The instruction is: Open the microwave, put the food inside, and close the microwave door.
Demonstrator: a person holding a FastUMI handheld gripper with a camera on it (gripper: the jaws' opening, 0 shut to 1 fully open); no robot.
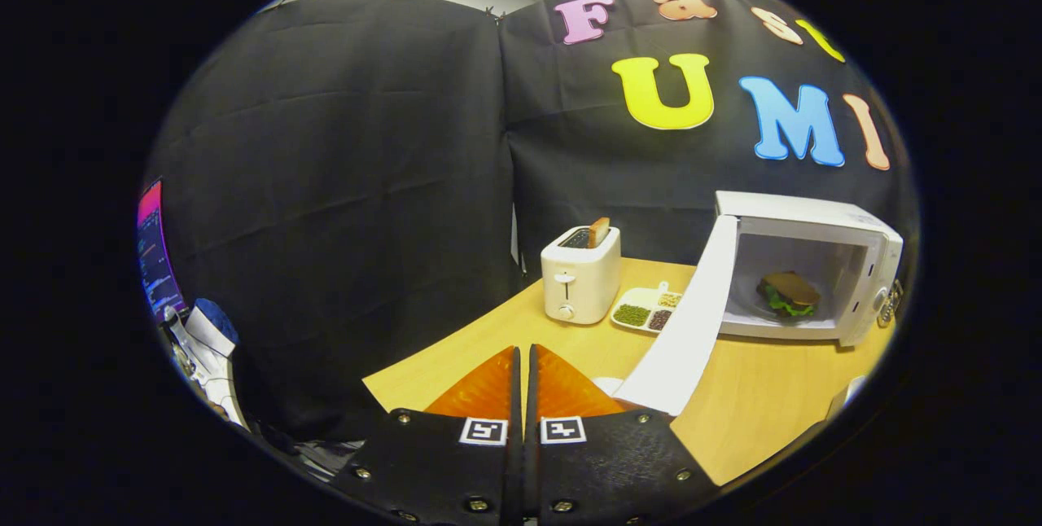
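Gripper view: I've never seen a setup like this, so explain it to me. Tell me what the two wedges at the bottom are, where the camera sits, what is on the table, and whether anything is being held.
The camera rides on a hand-held tool that a person carries; there is no robot arm. It looks forward along the tool's two fingers, and the lens bends the scene into a round shape.

The two wedges are those fingers. The gripper is shut, its fingers side by side with nothing between them, so nothing is held.

Beyond the fingers is a wooden table. On it stand a white toaster with a slice of bread in its slot, a small divided tray of beans or grains, and a white microwave. The microwave door hangs open toward the fingers, and a sandwich already lies inside. The door has not yet been closed.
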